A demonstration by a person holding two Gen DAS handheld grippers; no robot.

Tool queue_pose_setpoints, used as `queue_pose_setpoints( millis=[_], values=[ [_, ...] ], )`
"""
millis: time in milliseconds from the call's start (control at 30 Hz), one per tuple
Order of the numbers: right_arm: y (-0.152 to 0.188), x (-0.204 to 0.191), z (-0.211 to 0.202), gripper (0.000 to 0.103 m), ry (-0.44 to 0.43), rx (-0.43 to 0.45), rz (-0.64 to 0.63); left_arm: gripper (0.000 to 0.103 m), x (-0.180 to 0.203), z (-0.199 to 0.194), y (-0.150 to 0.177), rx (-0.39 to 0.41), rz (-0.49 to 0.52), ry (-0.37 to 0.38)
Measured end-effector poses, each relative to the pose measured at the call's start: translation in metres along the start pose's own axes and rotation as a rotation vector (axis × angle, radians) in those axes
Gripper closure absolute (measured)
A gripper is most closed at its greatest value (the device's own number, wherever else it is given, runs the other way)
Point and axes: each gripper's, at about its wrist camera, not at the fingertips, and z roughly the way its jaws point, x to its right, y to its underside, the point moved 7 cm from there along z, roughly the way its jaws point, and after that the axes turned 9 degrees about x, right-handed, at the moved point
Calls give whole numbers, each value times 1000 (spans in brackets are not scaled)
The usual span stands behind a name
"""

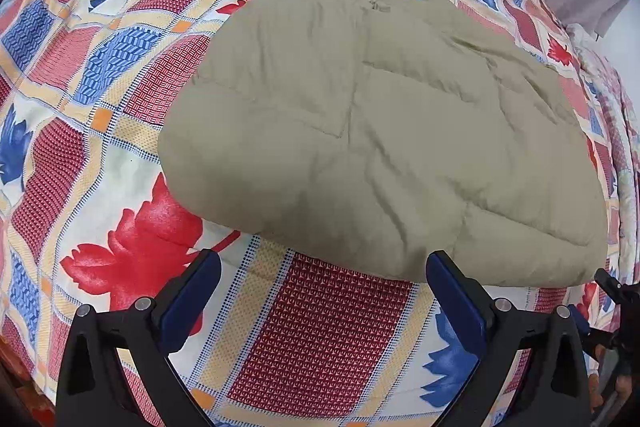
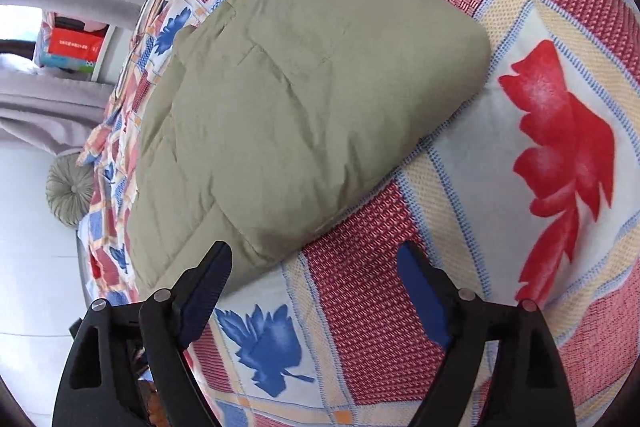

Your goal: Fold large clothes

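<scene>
Left wrist: folded jacket [image 1: 380,131] beyond empty claw [image 1: 322,267].

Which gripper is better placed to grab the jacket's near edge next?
Slightly the left. Both are open and empty above the bedspread. The left gripper nearly straddles the padded jacket's hem; the right gripper has only one finger at the corner.

The left claw [image 1: 323,263] has two black plastic arms with dark blue pads on the inside. Each arm has round silver screw heads and a long hole cut through it. The right claw [image 2: 316,255] looks the same: black arms, blue pads, silver screws.
</scene>
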Motion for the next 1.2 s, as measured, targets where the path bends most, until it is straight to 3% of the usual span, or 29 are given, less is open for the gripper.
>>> queue_pose_setpoints(
  millis=[67, 200, 533, 667, 833, 967, 1000, 1067, 1133, 1200],
  values=[
    [-2, -2, 6, 1, -26, -4, 25, 0, -1, 3, -1, -2, -32, 34],
    [-4, -5, 16, 0, -57, -12, 66, 0, -8, 8, -6, -10, -165, 139],
    [-13, -6, 35, 0, -136, -26, 189, 0, -24, 36, -14, -52, -381, 285],
    [-15, -7, 43, 0, -177, -33, 234, 0, -27, 47, -19, -50, -448, 312],
    [-18, -16, 54, 0, -217, -44, 237, 0, -14, 59, -38, -22, -448, 331],
    [-21, -23, 66, 0, -240, -52, 253, 0, -13, 70, -45, -10, -468, 295],
    [-21, -23, 70, 0, -236, -55, 264, 2, -13, 72, -46, -4, -462, 270],
    [-23, -23, 76, 0, -251, -55, 285, 19, -11, 73, -48, 9, -438, 222],
    [-24, -23, 78, 0, -267, -50, 310, 59, -4, 70, -52, 18, -397, 235],
    [-25, -21, 79, 5, -266, -49, 352, 73, -1, 60, -56, 40, -352, 243]
  ],
)
